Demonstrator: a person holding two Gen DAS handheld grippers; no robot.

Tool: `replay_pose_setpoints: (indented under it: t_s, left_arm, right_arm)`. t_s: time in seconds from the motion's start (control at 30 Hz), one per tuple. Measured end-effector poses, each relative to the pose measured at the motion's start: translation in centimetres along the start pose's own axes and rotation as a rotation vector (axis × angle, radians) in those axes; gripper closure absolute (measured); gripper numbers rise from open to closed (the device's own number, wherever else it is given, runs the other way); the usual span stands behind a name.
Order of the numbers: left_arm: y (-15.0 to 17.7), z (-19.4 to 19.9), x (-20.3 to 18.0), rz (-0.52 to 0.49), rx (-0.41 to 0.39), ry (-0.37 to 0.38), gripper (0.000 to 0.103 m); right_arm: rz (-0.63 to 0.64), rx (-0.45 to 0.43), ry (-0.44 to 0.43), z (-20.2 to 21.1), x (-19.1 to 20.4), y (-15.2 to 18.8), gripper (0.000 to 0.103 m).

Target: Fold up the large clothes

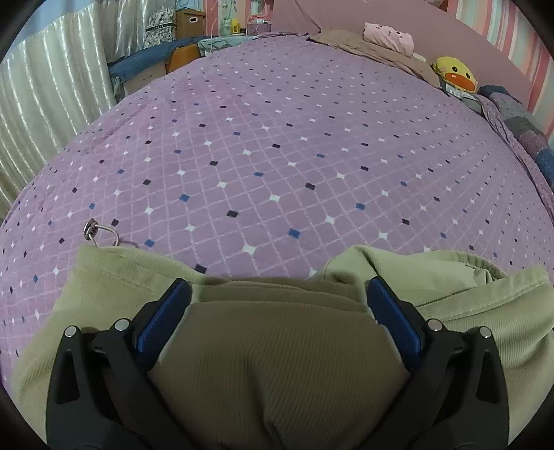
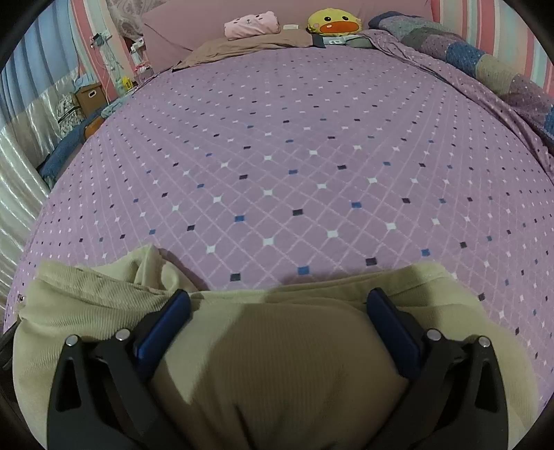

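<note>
A pale olive-green corduroy garment (image 1: 114, 284) lies at the near edge of a bed, also seen in the right wrist view as the garment (image 2: 86, 304). A drawstring with a metal toggle (image 1: 90, 229) pokes out at its left corner. My left gripper (image 1: 277, 290) is open, its blue-padded fingers (image 1: 166, 311) spread wide over a bunched fold of the cloth. My right gripper (image 2: 277, 301) is likewise open above the garment's far edge, with the fabric between its fingers (image 2: 162, 325) but not pinched.
The purple diamond-patterned bedspread (image 1: 277, 138) stretches ahead. At the headboard lie a brown pillow (image 2: 249, 43), a pink folded cloth (image 2: 251, 22), a yellow duck plush (image 2: 334, 22) and a patchwork quilt (image 2: 484, 62) along the right. Curtains (image 1: 41, 97) and boxes (image 1: 190, 20) stand left.
</note>
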State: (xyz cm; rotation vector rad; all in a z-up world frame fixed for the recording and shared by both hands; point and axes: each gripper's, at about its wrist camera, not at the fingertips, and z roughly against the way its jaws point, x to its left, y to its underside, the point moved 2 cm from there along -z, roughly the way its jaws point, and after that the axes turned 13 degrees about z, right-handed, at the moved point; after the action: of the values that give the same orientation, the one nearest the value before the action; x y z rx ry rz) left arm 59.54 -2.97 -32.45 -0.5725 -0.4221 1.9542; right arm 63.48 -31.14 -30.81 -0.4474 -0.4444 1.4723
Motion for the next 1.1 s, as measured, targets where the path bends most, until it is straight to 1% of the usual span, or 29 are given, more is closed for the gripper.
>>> replay_pose_setpoints:
  t_s: [0.33,0.67,0.73,0.83,1.1]
  left_arm:
    - [-0.2,-0.6,-0.3,0.001,0.000,0.010,0.003]
    - [-0.4,-0.8,-0.4,0.008,0.008,0.041,0.003]
    - [-0.4,-0.7,-0.4,0.011,0.014,0.050,0.003]
    - [-0.5,-0.8,-0.7,-0.002,0.031,0.038,0.003]
    - [-0.6,-0.9,-0.5,-0.003,0.049,0.066,0.003]
  right_arm:
    - [-0.025,0.011,-0.029,-0.9,-0.4,-0.5,0.001]
    - [-0.027,0.013,-0.033,-1.0,-0.4,-0.6,0.001]
    - [-0.028,0.013,-0.034,-1.1,-0.4,-0.6,0.001]
    - [-0.029,0.010,-0.036,-1.0,-0.5,-0.6,0.001]
    - [-0.029,0.006,-0.037,-1.0,-0.5,-0.7,0.001]
